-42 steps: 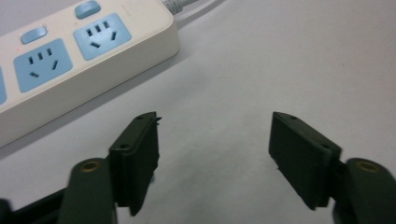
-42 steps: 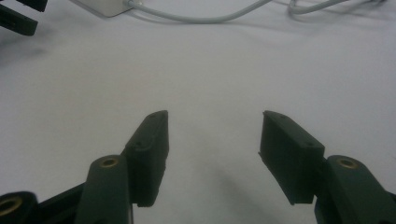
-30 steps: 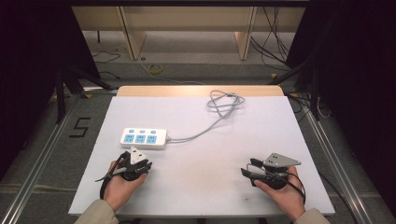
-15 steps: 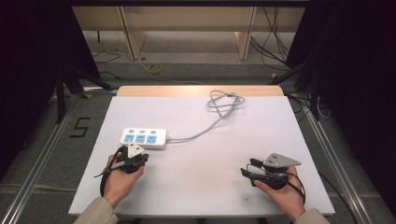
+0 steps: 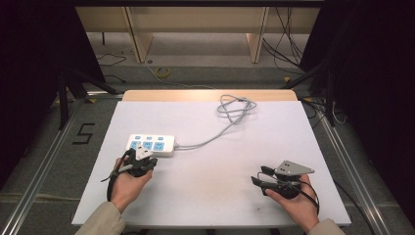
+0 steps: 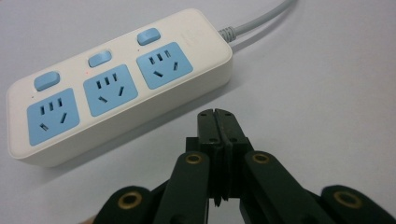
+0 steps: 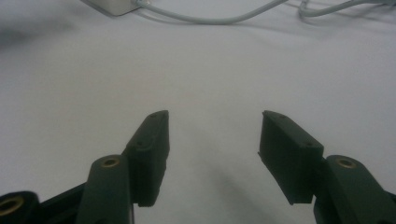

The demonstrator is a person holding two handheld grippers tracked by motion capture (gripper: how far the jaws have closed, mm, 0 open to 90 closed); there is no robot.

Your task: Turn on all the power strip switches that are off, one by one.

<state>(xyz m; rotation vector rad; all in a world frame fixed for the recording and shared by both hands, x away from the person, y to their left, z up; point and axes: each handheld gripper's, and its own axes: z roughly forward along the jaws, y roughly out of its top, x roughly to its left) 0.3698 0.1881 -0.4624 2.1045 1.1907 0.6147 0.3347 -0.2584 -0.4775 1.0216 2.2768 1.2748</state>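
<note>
The left gripper (image 6: 217, 113) has its jaws pressed together with nothing between them, just beside the white power strip (image 6: 116, 84), which lies at its 11 o'clock. At 3 o'clock, well apart, the right gripper (image 7: 212, 135) holds its jaws wide apart over bare table (image 5: 210, 191)

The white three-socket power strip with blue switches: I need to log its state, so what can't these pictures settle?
- White three-socket power strip: switch positions unreadable in the left gripper view, with no clear marking.
- Its grey cable: the plug end is lost in the coil, too small in the high view.
- Strip's far side: hidden by its own body.
</note>
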